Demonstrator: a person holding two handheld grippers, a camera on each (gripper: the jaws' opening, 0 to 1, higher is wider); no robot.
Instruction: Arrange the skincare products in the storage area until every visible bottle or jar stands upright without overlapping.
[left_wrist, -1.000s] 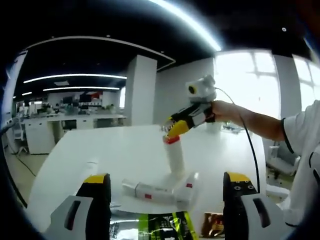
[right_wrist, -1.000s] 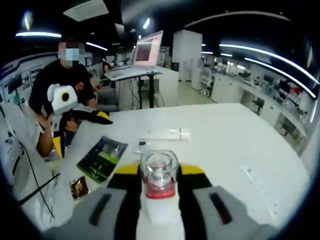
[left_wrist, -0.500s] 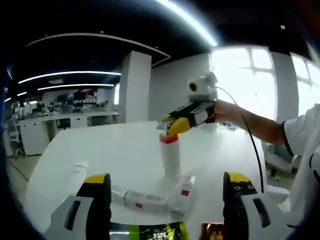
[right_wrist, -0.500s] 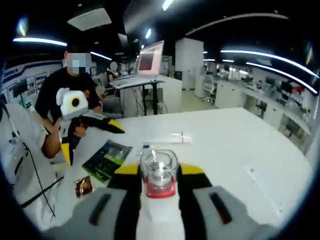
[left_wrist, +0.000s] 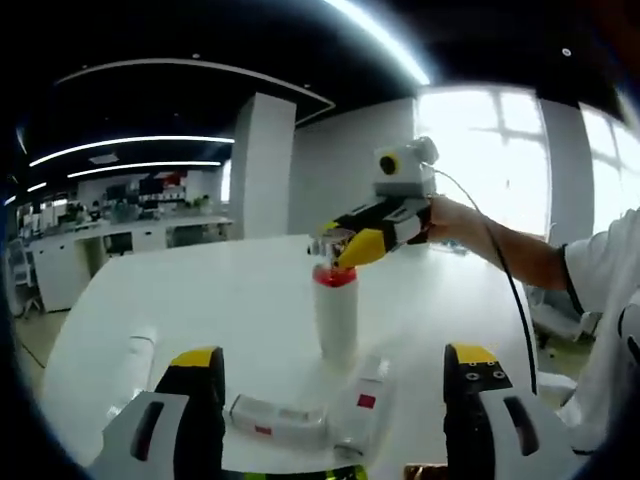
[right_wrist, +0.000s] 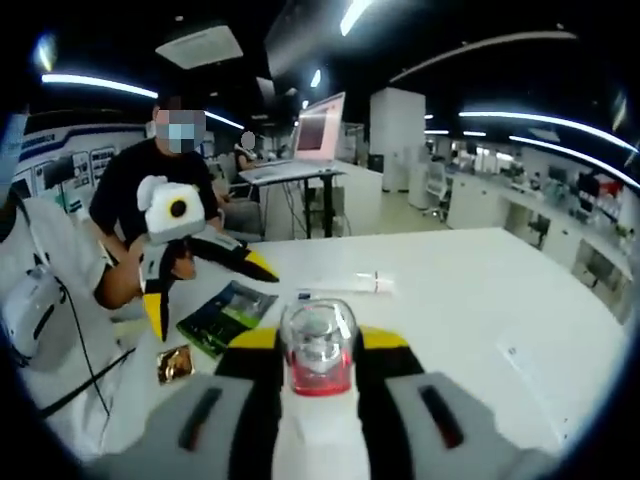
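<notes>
A white bottle with a red collar and clear cap stands upright on the white table. My right gripper is shut on its cap from above, as its own view shows. In front of the bottle lie two white red-labelled bottles. A white tube lies to the left. My left gripper is open and holds nothing, its jaws spread either side of the lying bottles. From the right gripper view it hangs open at the left, with one lying tube beyond.
A green brochure and a small brown packet lie near the table's edge by the person holding the grippers. A paper slip lies to the right. Desks, a laptop and another seated person are in the background.
The left gripper view has come forward and lower, so the lying bottles appear closer. My right gripper stays shut on the upright bottle's cap. The left gripper looks nearer in the right gripper view.
</notes>
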